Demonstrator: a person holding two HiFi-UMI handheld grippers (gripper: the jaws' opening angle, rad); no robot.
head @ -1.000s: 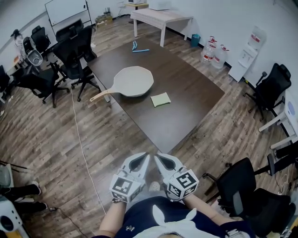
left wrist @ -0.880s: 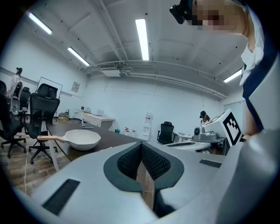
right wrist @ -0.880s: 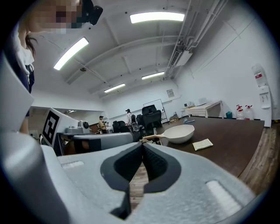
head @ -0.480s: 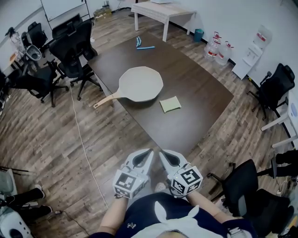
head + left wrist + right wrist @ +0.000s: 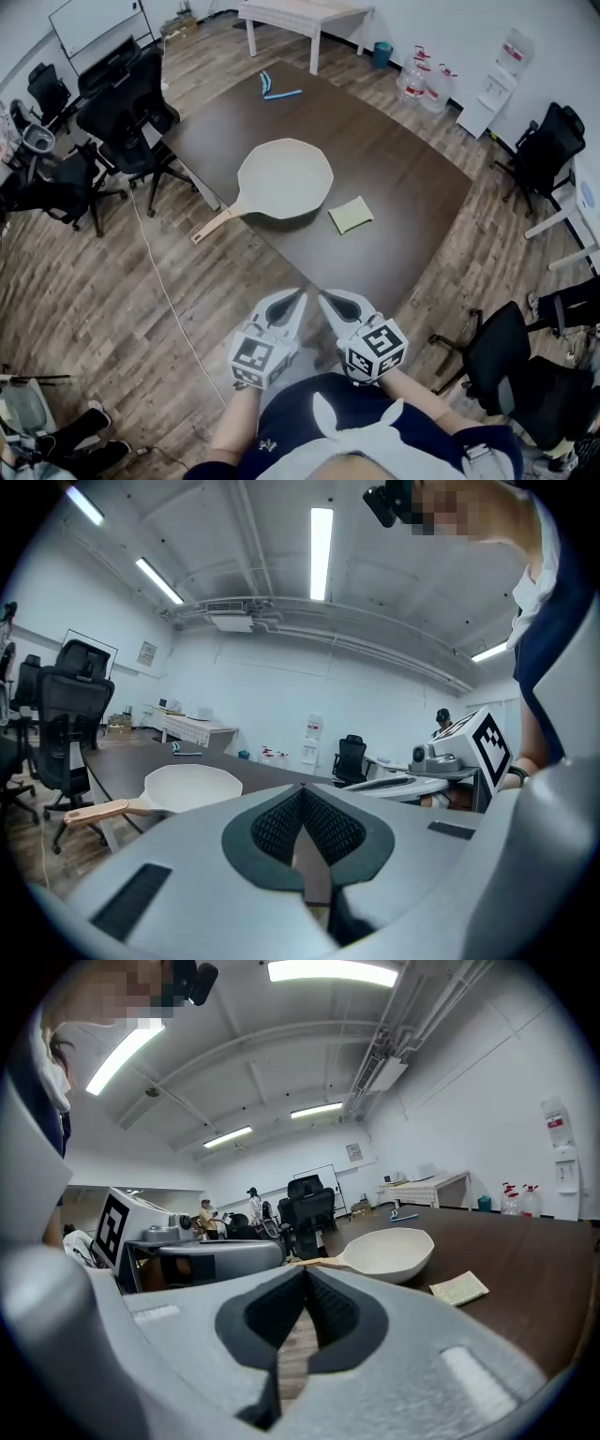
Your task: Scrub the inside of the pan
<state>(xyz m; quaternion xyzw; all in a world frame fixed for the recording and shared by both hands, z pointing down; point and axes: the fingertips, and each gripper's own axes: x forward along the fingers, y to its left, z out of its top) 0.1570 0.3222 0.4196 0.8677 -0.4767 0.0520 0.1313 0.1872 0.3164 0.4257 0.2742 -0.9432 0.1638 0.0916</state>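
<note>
Jaws on both tools are seen pressed fully together, with nothing caught between them. The left gripper [image 5: 298, 297] and the right gripper [image 5: 324, 298] are held side by side close to the body, over the wood-plank floor [image 5: 112, 291], short of the near corner of the dark brown rectangular surface [image 5: 412, 178].

Next along, a flat yellow-green square sponge [image 5: 351, 214] is found lying on the surface, just beside the pan and apart from it. It is judged soft, light and easily squashed, so a pinch across one edge should be enough.

Beyond it sits the cream-coloured round pan [image 5: 286, 176], upright, mouth open to the ceiling, nothing visible inside, near the left edge of the surface. It is judged rigid and fairly weighty, with a smooth inner coating that may be slippery under the scrub, so it will likely need to be steadied. The pale wooden handle [image 5: 216, 225] is judged the best place for a hold: narrow, matt, and clear of the bowl.

The long axis is taken through bowl and handle. In the head view, the handle is pointed towards the lower left, out past the surface's edge over the floor.

Farthest off, thin blue tools [image 5: 275, 91] are made out near the far corner, well apart from the pan.
</note>
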